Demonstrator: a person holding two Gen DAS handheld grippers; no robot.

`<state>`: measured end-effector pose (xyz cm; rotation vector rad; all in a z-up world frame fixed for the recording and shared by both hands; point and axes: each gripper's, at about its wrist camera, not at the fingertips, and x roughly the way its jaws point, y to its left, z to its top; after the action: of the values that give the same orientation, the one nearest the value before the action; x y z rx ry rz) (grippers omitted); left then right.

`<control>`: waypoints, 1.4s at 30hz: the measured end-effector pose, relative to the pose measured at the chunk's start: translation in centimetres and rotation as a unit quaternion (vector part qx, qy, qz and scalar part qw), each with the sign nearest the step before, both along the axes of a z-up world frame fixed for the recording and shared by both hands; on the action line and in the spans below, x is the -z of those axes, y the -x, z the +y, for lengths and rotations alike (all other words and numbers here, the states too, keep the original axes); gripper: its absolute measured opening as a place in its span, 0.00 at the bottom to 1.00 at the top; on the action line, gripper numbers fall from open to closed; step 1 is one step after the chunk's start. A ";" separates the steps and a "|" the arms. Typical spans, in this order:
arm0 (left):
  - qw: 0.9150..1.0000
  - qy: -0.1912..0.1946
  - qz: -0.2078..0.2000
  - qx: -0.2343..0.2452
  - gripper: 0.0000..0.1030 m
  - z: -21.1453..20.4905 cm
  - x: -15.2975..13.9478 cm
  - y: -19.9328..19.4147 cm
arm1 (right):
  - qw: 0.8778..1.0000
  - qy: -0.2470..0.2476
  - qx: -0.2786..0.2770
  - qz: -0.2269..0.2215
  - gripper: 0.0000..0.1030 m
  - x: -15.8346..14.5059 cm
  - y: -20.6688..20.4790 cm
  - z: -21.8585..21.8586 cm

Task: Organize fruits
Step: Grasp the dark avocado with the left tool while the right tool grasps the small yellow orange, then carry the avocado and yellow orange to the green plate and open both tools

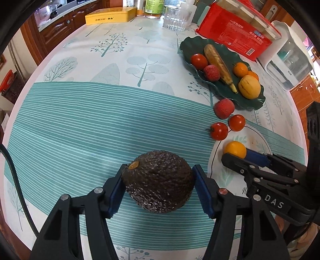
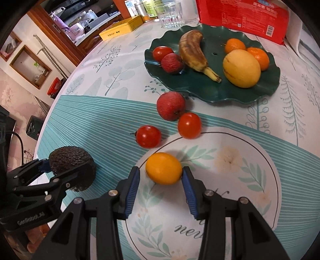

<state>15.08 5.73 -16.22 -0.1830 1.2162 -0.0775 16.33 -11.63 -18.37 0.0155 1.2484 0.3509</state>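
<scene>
A dark, bumpy avocado [image 1: 160, 180] lies on the striped cloth, and my left gripper [image 1: 160, 169] is shut on it, one blue pad on each side. In the right wrist view the same avocado [image 2: 70, 160] sits at the lower left in that gripper [image 2: 66, 170]. A small orange [image 2: 163, 168] rests between the fingers of my right gripper [image 2: 160, 170], which is open. A strip of cloth shows between the left pad and the fruit, and the right pad is at its edge. A dark green wavy plate [image 2: 200, 94] beyond holds a banana [image 2: 192, 52], a yellow fruit, oranges, a tomato and a lychee.
A loose lychee [image 2: 170, 105] and two cherry tomatoes [image 2: 189, 125] [image 2: 148, 136] lie between the orange and the plate. A red package [image 2: 240, 16], a glass [image 2: 170, 16] and a yellow box [image 2: 122, 28] stand at the back. The round table's edge curves along the left.
</scene>
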 end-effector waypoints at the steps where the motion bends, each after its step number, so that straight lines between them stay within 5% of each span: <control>1: 1.000 0.000 -0.001 0.001 0.61 0.0 0.0 0.1 | 1.000 0.003 -0.001 -0.005 0.42 0.0 0.0 0.1; 19: 0.999 -0.007 0.028 -0.023 0.67 0.1 2.0 1.4 | 0.998 0.033 -0.019 -0.048 0.36 -0.7 1.1 0.0; 22: 0.999 -0.012 0.018 -0.031 0.57 0.3 2.0 1.4 | 0.998 0.032 -0.019 -0.052 0.36 -0.9 1.4 -0.2; 34: 1.000 0.003 -0.012 -0.026 0.52 0.5 1.0 1.8 | 0.998 0.000 0.020 -0.058 0.36 -2.9 2.6 -4.0; 37: 0.998 -0.017 -0.054 -0.004 0.40 -0.5 -0.9 2.2 | 0.998 -0.003 0.028 -0.063 0.36 -3.4 3.0 -5.0; 39: 0.998 -0.025 -0.064 0.013 0.12 -1.2 -1.7 1.9 | 0.998 -0.001 0.031 -0.063 0.36 -3.5 3.1 -5.3; 42: 0.999 -0.021 -0.023 0.009 0.16 -1.3 -0.8 0.6 | 0.998 -0.001 0.034 -0.060 0.36 -3.3 3.3 -5.6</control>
<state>14.44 4.47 -15.40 -0.1317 1.1734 -0.0716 13.06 -17.18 -15.03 0.0380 1.1252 0.2911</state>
